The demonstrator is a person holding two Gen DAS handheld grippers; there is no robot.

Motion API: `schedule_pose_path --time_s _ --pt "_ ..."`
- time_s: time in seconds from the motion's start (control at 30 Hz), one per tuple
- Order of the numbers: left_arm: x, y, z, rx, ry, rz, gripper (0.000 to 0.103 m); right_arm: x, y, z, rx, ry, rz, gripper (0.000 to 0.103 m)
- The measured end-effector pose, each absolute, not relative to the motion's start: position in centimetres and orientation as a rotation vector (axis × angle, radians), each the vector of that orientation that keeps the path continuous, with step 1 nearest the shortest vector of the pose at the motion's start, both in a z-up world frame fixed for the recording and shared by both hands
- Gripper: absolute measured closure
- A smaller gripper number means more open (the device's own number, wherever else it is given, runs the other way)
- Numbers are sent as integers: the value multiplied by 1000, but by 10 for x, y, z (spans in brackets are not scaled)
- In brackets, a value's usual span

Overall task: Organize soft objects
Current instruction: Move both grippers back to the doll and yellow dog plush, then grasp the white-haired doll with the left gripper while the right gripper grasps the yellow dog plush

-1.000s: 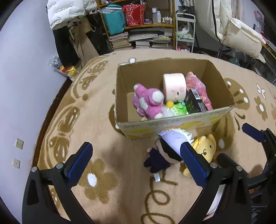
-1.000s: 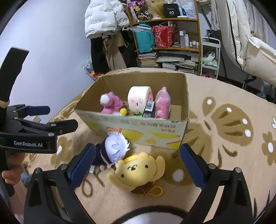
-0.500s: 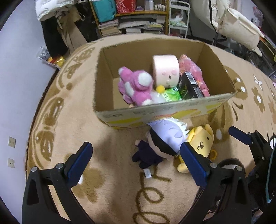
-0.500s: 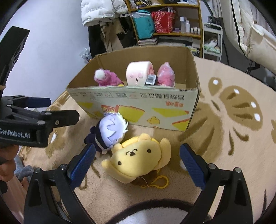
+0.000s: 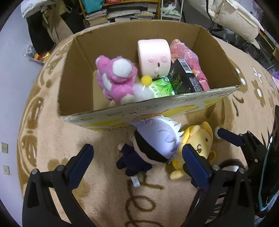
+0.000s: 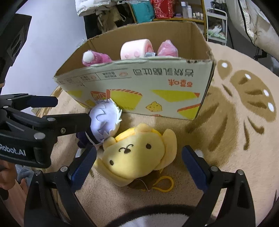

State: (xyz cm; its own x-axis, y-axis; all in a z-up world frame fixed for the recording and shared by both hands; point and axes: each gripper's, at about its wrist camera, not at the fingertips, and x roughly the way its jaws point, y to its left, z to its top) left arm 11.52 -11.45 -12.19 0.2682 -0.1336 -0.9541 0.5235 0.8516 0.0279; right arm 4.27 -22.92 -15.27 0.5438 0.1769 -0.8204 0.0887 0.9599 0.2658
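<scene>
A white-haired doll in dark clothes [image 5: 153, 145] [image 6: 102, 124] lies on the carpet against the front wall of a cardboard box [image 5: 157, 111] [image 6: 139, 87]. A yellow plush [image 5: 197, 145] [image 6: 137, 153] lies beside it. My left gripper [image 5: 137, 165] is open, its fingers spread either side of the doll. My right gripper [image 6: 137, 167] is open around the yellow plush. The box holds a pink plush bear [image 5: 116, 78], a pink roll plush [image 5: 154, 57], a green pack [image 5: 162, 89], a black box [image 5: 184, 78] and a pink bag [image 5: 188, 55].
Both plushes rest on a beige carpet [image 5: 97, 174] with brown flower prints. Behind the box stand a bookshelf [image 6: 165, 10], hanging coats [image 5: 40, 22] and a white chair [image 5: 235, 19]. A hand [image 6: 7, 178] holds the left gripper at the right wrist view's left edge.
Both grippers have come down and forward toward the plushes, which now fill more of each view. The right gripper's fingers now bracket the yellow plush; the left's bracket the doll.
</scene>
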Motion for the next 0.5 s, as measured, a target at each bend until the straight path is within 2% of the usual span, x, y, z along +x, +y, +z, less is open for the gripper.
schedule_pose_path --time_s 0.5 --pt "133 -133 -163 390 1324 -478 2 50 -236 -178 346 1052 57 1"
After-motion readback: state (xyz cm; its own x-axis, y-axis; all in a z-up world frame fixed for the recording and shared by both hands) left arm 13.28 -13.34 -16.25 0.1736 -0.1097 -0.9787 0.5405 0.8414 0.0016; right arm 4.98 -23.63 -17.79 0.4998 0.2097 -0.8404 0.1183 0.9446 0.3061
